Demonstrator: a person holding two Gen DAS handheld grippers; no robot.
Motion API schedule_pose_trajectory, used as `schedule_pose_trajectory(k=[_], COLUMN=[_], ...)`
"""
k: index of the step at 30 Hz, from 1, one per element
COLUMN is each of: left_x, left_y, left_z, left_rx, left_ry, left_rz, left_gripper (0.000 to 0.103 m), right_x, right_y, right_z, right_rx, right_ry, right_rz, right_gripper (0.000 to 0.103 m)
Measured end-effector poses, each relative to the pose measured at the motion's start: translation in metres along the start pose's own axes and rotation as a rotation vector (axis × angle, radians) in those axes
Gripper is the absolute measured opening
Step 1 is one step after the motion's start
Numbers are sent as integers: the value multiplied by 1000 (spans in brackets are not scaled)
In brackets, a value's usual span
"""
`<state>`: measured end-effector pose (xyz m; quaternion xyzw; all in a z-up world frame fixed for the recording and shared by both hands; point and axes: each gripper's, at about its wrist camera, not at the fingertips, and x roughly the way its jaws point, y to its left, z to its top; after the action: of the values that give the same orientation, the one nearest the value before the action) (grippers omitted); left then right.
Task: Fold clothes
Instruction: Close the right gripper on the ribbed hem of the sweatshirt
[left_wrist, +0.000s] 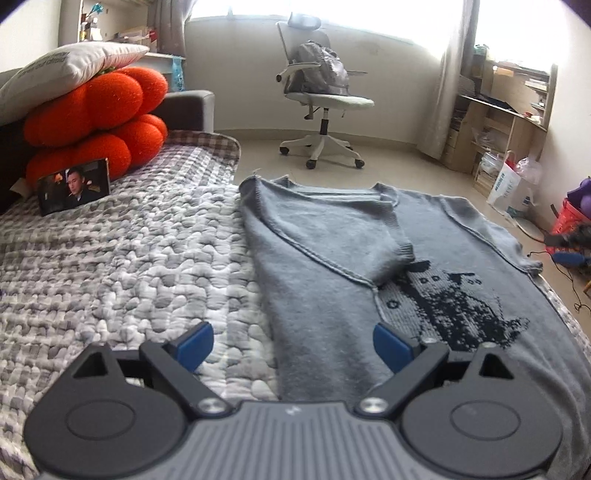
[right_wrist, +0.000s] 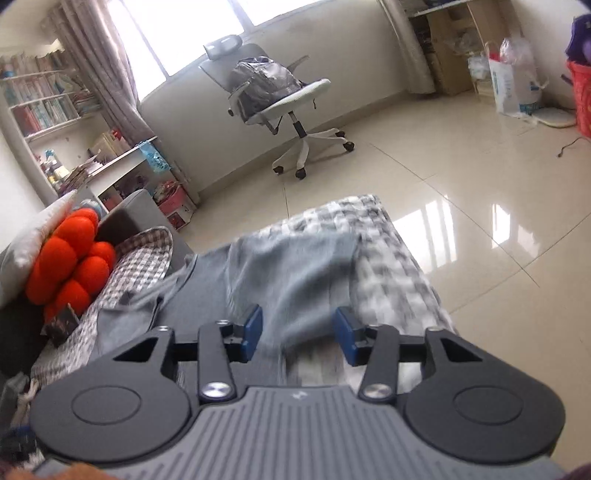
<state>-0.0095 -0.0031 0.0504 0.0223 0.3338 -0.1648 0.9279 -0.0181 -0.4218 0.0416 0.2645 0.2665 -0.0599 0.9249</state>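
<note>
A grey knit sweater with a dark cat pattern lies flat on the checked quilt of a bed. Its left side and one sleeve are folded over onto the chest. My left gripper hovers open above the sweater's near left edge, with nothing between its blue pads. In the right wrist view the sweater is blurred and lies below my right gripper. That gripper stands open near the sweater's right side, and its pads press on nothing.
An orange plush cushion under a white pillow sits at the head of the bed, with a phone propped against it. An office chair carrying a backpack stands on the tiled floor beyond. Shelves, bags and a red basket line the right wall.
</note>
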Motion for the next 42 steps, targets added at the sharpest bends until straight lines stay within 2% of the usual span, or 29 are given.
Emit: schedule_pose_trajectory(k=[4, 7, 12, 14, 15, 16, 17, 19, 25, 28, 30, 32, 34, 36, 39, 42], left_x=[3, 6, 7, 7, 7, 7, 7, 7, 5, 3, 2, 0, -4, -5, -5, -3], left_y=[0, 0, 1, 2, 2, 2, 3, 3, 8, 14, 18, 22, 27, 33, 41, 45], left_z=[1, 3, 4, 3, 3, 3, 3, 3, 2, 1, 0, -1, -2, -3, -4, -3], left_rx=[-9, -31, -56, -64, -67, -71, -75, -83, -104, -120, -131, -141, -144, -151, -164, -176], left_ry=[5, 10, 13, 13, 14, 14, 14, 15, 10, 6, 8, 9, 2, -1, 0, 3], left_rz=[-2, -3, 7, 13, 15, 18, 21, 26, 37, 42, 40, 37, 43, 52, 64, 73], left_gripper=[94, 94, 95, 95, 95, 95, 95, 95, 95, 95, 95, 95, 96, 97, 97, 97], right_x=[30, 47, 59, 61, 62, 63, 62, 56, 26, 16, 11, 23, 37, 46, 57, 61], right_y=[-4, 0, 16, 21, 25, 29, 32, 41, 82, 113, 132, 134, 129, 113, 85, 60], right_z=[20, 21, 11, 6, 4, 2, 1, 0, -5, -6, -7, -3, 3, 4, 6, 6], right_rx=[-17, -52, -138, -176, -206, -237, -267, -319, -472, -527, -539, -531, -511, -466, -386, -314], right_ry=[28, 62, 82, 85, 83, 81, 69, 33, -95, -139, -147, -118, -78, -42, 20, 43], right_rz=[-18, -71, -98, -116, -126, -136, -143, -154, -156, -111, -76, -97, -124, -149, -183, -195], right_gripper=[49, 49, 49, 34, 19, 13, 11, 2, 1, 0, 0, 3, 32, 46, 46, 46])
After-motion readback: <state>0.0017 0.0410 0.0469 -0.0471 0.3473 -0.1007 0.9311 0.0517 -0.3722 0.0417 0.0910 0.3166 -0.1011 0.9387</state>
